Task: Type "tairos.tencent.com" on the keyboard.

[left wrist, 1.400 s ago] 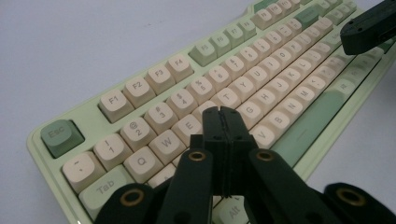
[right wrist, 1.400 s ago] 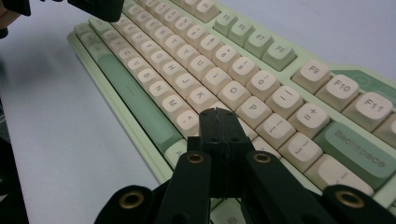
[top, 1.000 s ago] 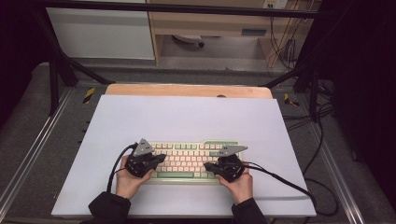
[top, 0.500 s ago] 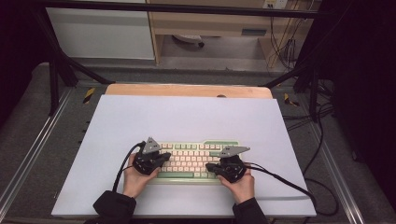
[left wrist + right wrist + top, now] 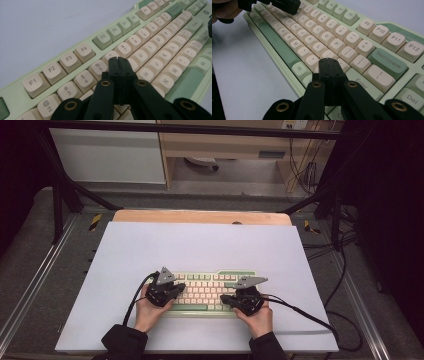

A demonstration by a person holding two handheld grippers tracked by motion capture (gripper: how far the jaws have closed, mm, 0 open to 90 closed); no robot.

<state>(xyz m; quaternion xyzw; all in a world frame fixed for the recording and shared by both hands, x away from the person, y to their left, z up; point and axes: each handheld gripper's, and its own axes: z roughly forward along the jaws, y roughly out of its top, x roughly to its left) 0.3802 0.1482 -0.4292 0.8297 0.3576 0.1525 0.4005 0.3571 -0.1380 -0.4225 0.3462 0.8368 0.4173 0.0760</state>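
While both hands rest at the near edge of the white table (image 5: 125,250), the left gripper (image 5: 176,289) and the right gripper (image 5: 225,298) hang over the keyboard (image 5: 207,292), each with its jaws pressed together and nothing between them. In the left gripper view, the joined tips sit above the number row, close to the 5 key (image 5: 99,68). In the right gripper view, they hover near the Enter key (image 5: 362,86). The pale green keyboard lies flat just beyond the hands. Farther off, a wooden strip (image 5: 200,216) borders the table's far edge.
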